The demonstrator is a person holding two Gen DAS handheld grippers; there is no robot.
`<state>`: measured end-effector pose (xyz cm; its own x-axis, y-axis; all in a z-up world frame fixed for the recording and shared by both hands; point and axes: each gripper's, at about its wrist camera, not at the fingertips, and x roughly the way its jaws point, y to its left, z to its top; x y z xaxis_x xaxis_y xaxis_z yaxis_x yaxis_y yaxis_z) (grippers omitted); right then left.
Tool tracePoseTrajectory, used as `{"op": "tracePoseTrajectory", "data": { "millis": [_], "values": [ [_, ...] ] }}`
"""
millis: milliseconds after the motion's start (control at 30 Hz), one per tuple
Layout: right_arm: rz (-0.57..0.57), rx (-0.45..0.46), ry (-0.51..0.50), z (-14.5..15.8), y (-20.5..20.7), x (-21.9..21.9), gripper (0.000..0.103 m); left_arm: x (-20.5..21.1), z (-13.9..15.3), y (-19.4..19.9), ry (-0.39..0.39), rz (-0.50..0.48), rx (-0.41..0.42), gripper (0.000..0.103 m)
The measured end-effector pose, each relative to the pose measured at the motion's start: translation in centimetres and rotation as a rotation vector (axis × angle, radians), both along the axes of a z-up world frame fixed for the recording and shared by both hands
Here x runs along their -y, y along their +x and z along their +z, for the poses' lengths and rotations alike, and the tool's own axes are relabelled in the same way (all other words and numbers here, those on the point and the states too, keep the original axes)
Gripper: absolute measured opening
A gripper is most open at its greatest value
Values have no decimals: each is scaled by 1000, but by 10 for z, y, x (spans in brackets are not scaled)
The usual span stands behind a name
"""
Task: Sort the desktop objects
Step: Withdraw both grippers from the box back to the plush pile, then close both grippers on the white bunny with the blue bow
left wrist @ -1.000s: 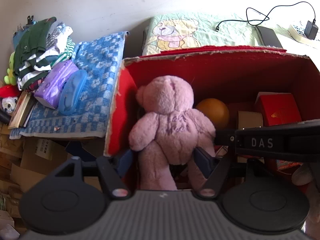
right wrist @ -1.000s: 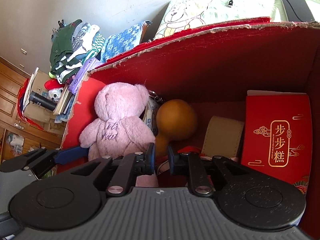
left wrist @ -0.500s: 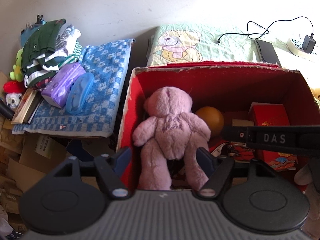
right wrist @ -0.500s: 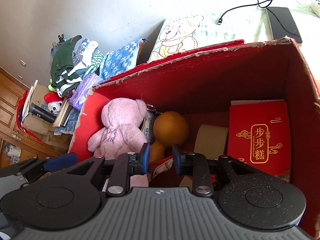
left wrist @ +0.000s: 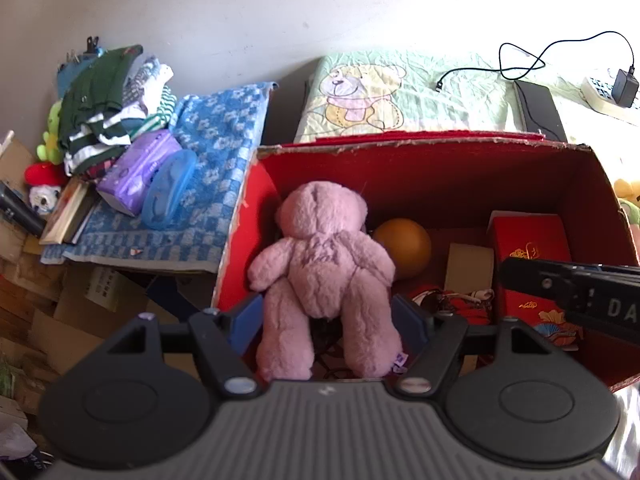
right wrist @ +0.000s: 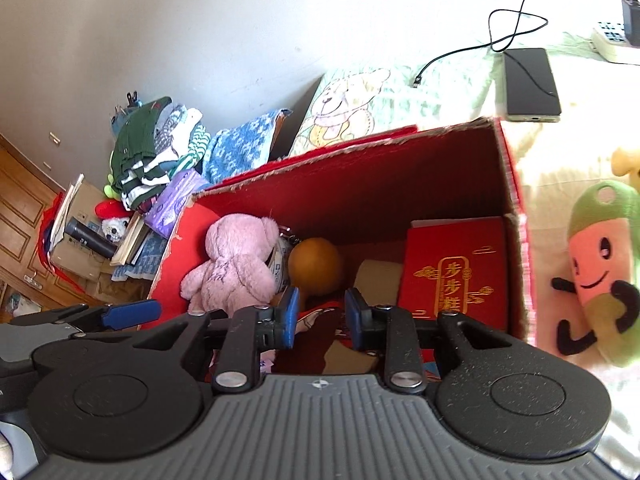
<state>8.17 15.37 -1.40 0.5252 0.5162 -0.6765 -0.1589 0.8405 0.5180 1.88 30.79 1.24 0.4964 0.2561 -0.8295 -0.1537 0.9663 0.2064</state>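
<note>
Bedding beyond red box (right wrist: 516, 184) shows green plush (right wrist: 600, 276) only rightward; both fingers apart

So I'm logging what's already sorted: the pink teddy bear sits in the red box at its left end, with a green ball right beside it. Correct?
Not quite: the ball beside the pink teddy bear is orange, not green. The rest holds: the bear sits in the red box at its left end, with the ball next to it. The left wrist view shows this plainly, and the right wrist view agrees.
</note>
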Motion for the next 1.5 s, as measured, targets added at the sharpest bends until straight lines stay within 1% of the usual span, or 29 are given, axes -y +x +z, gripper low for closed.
{"op": "tracePoseTrajectory", "data": {
  "millis": [100,233,300,400,433,467,500,600,733,833,900,1067,1133,1167,1233,1267,1333,1400,1500],
  "values": [
    [-15,10,5,5,-3,13,29,13,5,0,35,6,4,75],
    [-40,22,9,11,-10,32,29,32,10,2,49,-3,2,75],
    [-54,33,11,15,-14,45,29,45,14,2,62,-14,13,76],
    [-83,54,10,22,-21,65,29,67,20,3,87,-37,39,81],
    [-93,60,9,24,-23,71,29,74,22,4,92,-46,48,86],
    [-106,66,8,26,-25,80,29,81,23,5,95,-56,56,88],
    [-118,70,8,27,-27,87,29,91,25,6,97,-68,63,88],
    [-161,70,11,27,-34,114,29,118,30,7,78,-118,78,87],
    [-226,57,7,22,-48,154,29,159,37,4,62,-202,120,86],
    [-283,36,-2,14,-59,188,29,190,39,2,19,-269,144,86],
    [-318,15,-5,6,-67,211,29,211,37,1,-16,-314,142,86],
    [-373,-37,-15,-18,-85,261,29,261,22,-6,-96,-431,143,82],
    [-387,-55,-14,-28,-90,278,29,277,12,-6,-161,-468,136,80],
    [-395,-64,-11,-33,-93,286,29,284,7,-4,-204,-480,116,74],
    [-409,-81,5,-42,-96,303,29,294,-4,0,-278,-492,80,67],
    [-416,-88,13,-46,-97,311,29,298,-9,3,-295,-489,70,67],
    [-432,-98,26,-53,-98,325,29,306,-18,7,-306,-474,45,64],
    [-449,-108,49,-60,-96,341,29,312,-25,9,-328,-478,26,64],
    [-477,-108,99,-65,-95,362,30,319,-25,12,-333,-475,32,64]
  ]
}}
